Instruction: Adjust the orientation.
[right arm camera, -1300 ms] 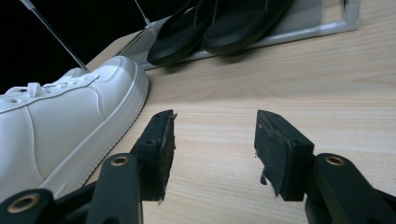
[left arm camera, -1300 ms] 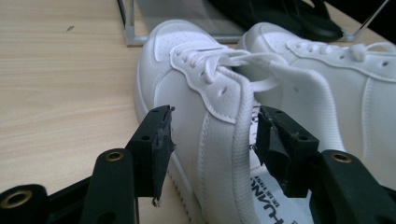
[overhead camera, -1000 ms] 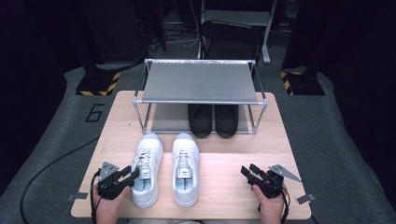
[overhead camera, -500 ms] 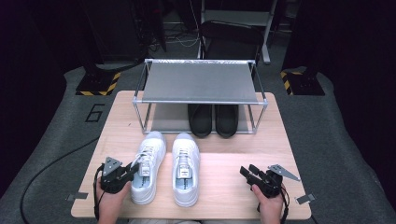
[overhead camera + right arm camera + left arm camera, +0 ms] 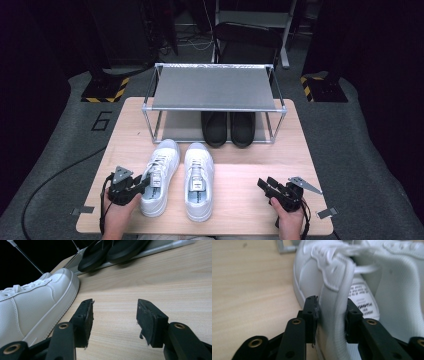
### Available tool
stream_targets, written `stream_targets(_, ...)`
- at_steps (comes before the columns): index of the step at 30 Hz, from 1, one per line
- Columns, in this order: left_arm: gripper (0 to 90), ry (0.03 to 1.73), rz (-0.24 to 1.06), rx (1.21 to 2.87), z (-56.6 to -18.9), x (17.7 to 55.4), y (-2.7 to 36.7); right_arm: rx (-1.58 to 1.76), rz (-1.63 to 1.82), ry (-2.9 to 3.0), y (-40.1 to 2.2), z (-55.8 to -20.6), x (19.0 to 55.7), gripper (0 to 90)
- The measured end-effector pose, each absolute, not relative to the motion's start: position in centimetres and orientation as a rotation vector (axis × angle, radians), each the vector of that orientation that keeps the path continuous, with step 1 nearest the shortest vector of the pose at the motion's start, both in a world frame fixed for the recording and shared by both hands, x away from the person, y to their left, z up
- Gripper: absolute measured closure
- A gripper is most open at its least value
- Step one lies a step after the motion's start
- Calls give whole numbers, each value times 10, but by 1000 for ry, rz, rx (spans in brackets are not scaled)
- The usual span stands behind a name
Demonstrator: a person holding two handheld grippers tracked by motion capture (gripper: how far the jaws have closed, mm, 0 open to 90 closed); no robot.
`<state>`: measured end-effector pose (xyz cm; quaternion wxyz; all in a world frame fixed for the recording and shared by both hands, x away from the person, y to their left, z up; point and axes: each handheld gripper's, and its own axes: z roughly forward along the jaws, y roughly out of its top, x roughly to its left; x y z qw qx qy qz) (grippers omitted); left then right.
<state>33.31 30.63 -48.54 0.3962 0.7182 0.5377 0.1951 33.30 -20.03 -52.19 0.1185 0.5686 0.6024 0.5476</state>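
In the high view, your left gripper sits at the outer heel side of the left white sneaker, which stands on the table in front of the shoe rack, beside the right white sneaker. The 2 black shoes already fill the right half of the rack's lower shelf, so the free space lies left of them. Your right gripper rests well to the right of the left sneaker, with nothing near its tips.

In the left gripper view, the left gripper straddles the left sneaker's padded collar wall, 1 jaw outside and 1 inside the opening. The jaws have just been opening again after a squeeze; the inner pad meets the lining, yet a sliver of gap seems to remain at the outer pad, so I judge the hold loose. Close until the padding dents before you lift, and take the collar deeper so the shoe will not swing toe-down.

In the right gripper view, the right gripper stands apart over bare wood, the right sneaker off to its left. Keep it ready to steady the toe.
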Motion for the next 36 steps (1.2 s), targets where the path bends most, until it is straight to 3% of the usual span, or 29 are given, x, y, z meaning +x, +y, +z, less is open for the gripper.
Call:
stream_targets(13,653,1401,421,1813,-488,337,309,1671,1613,1763,-199,-524,334,470)
stream_targets(24,776,1445,499,1824,-485,335,302,1690,1609,1760,-199,-525,334,469)
stream_targets(36,818,1449,519,1786,-487,332,303,1753,1618,1724,-204,-528,335,465)
